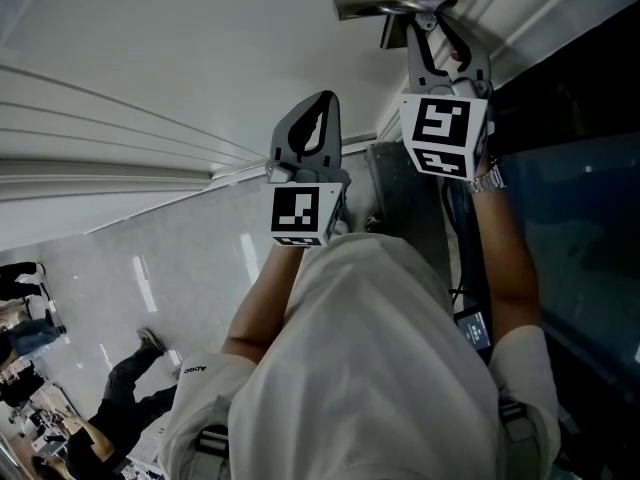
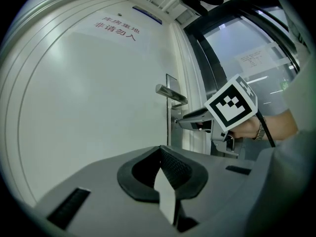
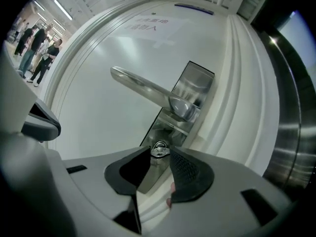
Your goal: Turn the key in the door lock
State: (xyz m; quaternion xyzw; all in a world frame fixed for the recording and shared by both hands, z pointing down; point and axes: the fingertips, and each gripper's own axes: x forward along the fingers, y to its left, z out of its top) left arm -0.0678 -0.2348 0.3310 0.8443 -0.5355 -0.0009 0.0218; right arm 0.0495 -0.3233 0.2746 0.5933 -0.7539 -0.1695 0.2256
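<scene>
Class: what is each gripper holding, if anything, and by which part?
The right gripper pinches the key by its head; the left gripper, jaws together, holds nothing.

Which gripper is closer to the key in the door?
The right gripper: its jaws clamp the key below the handle; the left gripper hangs back from the door, jaws shut, empty.

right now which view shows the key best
The right gripper view: the key sits between the jaws of the right gripper, under the handle. The left gripper view shows that gripper only from the side, with the key too small to tell. In the head view the gripper hides it.
</scene>
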